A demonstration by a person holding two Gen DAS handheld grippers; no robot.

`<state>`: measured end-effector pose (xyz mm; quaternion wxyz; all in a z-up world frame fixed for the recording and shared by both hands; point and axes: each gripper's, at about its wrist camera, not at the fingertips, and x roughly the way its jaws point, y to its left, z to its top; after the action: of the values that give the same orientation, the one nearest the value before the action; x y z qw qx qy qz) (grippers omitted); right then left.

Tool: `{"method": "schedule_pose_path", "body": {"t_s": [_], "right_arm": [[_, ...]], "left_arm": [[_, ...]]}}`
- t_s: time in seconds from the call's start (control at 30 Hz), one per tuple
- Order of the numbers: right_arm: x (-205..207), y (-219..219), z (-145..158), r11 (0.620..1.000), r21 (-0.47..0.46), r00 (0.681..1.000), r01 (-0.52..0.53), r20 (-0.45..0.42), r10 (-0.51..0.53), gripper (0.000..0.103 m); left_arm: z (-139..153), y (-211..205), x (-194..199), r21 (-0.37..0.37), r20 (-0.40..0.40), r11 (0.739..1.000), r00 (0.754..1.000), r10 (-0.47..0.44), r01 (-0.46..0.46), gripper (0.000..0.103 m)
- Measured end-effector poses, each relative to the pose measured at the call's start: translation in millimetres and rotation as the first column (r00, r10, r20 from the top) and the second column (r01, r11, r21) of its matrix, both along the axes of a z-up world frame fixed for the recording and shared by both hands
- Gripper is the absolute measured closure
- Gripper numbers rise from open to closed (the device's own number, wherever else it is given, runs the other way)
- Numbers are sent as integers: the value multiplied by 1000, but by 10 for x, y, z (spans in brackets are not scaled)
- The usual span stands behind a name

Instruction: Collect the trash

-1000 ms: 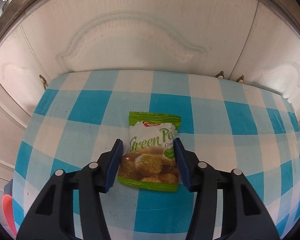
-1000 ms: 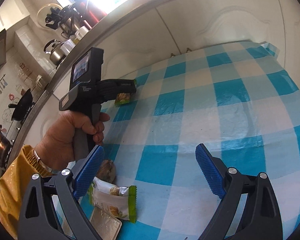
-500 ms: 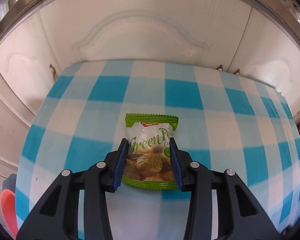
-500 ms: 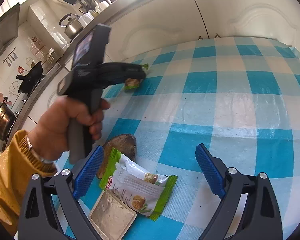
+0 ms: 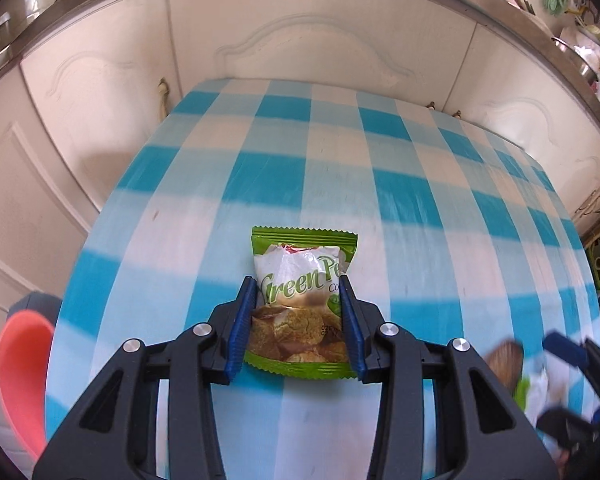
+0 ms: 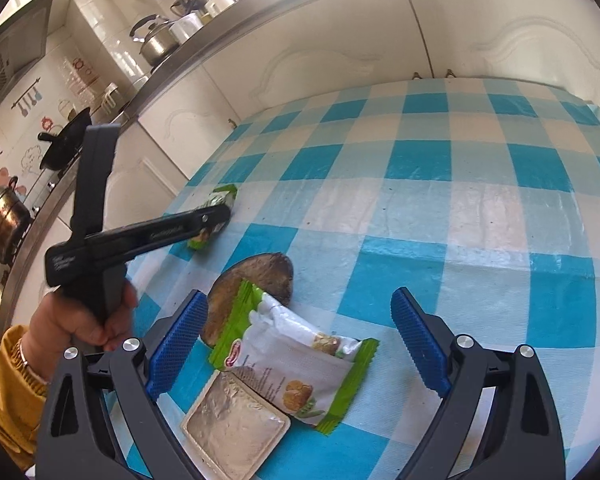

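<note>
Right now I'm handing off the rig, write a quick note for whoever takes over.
Left hand-held gripper: shut on the green cookie packet, at or just above the checked tablecloth.
Right hand-held gripper: open, holding nothing, above a second cookie wrapper, a foil square and a brown piece.
Done: first packet gripped.
Left: carry it off, then collect the pile.

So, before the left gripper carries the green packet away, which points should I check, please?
1. Left gripper shut on the green pea cookie packet: ok.
2. Packet lifted off the checked tablecloth: cannot tell.
3. Right gripper open, holding nothing: ok.
4. Second cookie packet between the right fingers: ok.
5. Foil lid and brown scrap clear of that packet: not ok, they touch or overlap.
6. Trash bin visible: cannot tell.
</note>
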<state>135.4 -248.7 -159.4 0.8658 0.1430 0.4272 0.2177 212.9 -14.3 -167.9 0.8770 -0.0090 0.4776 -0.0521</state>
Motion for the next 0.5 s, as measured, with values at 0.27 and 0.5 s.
{"method": "schedule_pose_path", "body": {"t_s": [0.27,0.5], "right_arm": [[-52,166,16,997,-54,999,-46,16,47,11],[-118,254,-21,989,-117,995,-89,24,92,11]], "left_arm": [[23,150,-476,-58,5,998,1000,16,-15,61],[17,217,-764,-95,1,995,1000,12,-12,61]]}}
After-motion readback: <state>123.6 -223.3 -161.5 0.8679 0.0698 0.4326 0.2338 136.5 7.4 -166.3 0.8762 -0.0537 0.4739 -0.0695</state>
